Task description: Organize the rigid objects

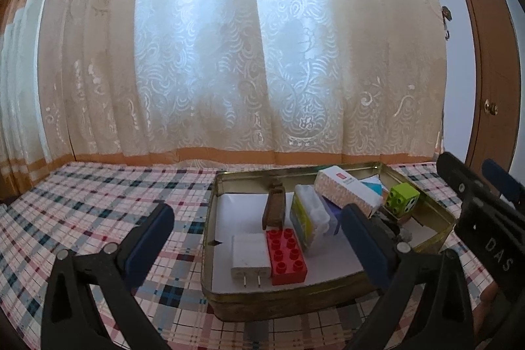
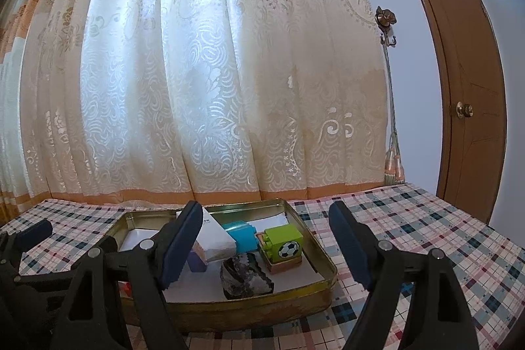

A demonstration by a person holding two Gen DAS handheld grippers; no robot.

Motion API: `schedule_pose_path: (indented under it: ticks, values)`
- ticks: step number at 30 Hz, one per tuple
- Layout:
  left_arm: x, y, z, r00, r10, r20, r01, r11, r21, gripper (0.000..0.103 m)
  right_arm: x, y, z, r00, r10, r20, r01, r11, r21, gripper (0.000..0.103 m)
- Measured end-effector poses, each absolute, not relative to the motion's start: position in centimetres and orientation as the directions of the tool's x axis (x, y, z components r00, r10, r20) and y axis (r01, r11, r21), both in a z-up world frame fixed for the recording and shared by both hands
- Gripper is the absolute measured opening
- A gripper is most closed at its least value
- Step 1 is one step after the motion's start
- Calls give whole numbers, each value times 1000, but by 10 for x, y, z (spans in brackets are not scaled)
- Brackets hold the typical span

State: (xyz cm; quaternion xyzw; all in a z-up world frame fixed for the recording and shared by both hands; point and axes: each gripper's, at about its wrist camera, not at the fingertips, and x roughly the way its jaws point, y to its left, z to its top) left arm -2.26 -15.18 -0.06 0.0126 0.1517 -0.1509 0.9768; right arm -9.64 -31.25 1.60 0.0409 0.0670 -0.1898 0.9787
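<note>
Gold metal tray on the checked tablecloth already holds the red plastic brick, white plug charger, green football block and grey rock. Nothing loose shows on the cloth, so the tidying looks nearly done. The left gripper and right gripper both hang wide apart, holding nothing.

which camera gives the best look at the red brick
The left wrist view: the red brick lies in full sight in the tin, beside the white charger. In the right wrist view only a red sliver peeks out behind the gripper finger.
</note>
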Motion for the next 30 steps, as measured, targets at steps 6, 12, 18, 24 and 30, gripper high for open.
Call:
schedule_pose_path:
  ticks: [6, 12, 18, 24, 30]
  values:
    - [-21, -151, -1, 909, -285, -304, 289, 957, -33, 103, -97, -313, 16, 919, -365, -147, 376, 925, 60, 81]
    - [-21, -150, -1, 909, -285, -304, 290, 957, -29, 103, -97, -313, 15, 920, -363, -149, 374, 925, 59, 81]
    - [-19, -149, -3, 893, -313, -325, 311, 949, -59, 103, -97, -314, 15, 919, -363, -152, 376, 925, 62, 81]
    - [-15, -147, -5, 884, -315, -345, 304, 949, -88, 103, -96, -313, 14, 921, -357, -159, 370, 927, 63, 81]
    - [-18, -152, -5, 894, -300, -332, 298, 953, -59, 103, -96, -313, 14, 921, -355, -159, 369, 927, 63, 81]
